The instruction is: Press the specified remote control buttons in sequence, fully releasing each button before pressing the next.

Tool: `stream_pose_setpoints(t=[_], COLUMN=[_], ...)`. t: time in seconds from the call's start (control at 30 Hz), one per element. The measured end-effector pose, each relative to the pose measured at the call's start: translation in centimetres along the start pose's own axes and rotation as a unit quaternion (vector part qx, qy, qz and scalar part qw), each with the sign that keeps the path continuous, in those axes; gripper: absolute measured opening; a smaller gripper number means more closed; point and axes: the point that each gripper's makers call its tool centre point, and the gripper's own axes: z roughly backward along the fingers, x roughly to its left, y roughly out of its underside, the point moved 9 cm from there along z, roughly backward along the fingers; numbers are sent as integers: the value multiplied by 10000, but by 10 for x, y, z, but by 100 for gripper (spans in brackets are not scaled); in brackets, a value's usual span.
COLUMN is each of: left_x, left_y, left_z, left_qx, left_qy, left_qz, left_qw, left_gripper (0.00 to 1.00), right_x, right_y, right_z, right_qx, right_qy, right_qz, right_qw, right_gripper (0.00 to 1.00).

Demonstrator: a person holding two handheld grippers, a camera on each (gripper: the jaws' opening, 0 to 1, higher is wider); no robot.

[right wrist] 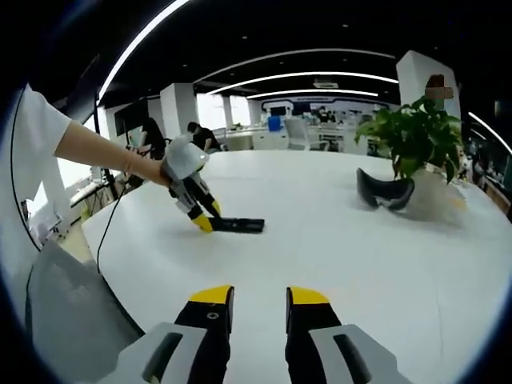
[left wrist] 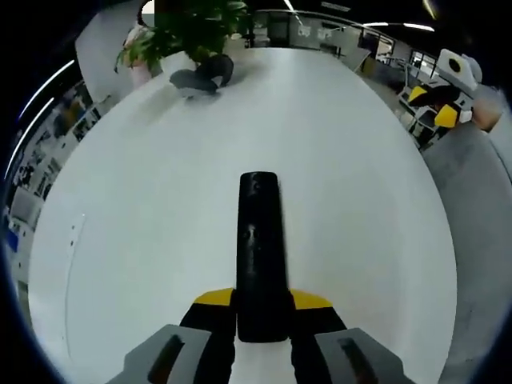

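Remote control (left wrist: 260, 256), slim and black, lies flat on the white worktop (left wrist: 144, 240), clenched between the left gripper's (left wrist: 262, 308) fingers. Right gripper (right wrist: 259, 308) hovers released. A potted plant (right wrist: 416, 140) stands far off.

Big white table (right wrist: 336, 232) w/ potted plant (right wrist: 416, 136) at far end. Open office behind: desks, white pillars (right wrist: 174, 108), curved ceiling light strips (right wrist: 304, 76), dark ceiling.

Remote control (left wrist: 259, 256) buttons too blurred to tell, near end between jaws.
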Motion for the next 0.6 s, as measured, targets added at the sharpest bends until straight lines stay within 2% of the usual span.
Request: stream_pose_setpoints(t=[0.3,0.6], left_x=[-6,-14], left_y=[1,2], left_z=[0,0], left_qx=[-74,-83], left_qy=[-82,-44], left_qz=[129,62], left_qw=[9999,9999], left_gripper=[24,24], right_x=[2,2], right_y=[1,1], right_z=[-1,-1], right_qx=[110,101], right_qy=[-69,-62], right_qz=[65,52], right_qw=[9999,9999], right_gripper=[20,19])
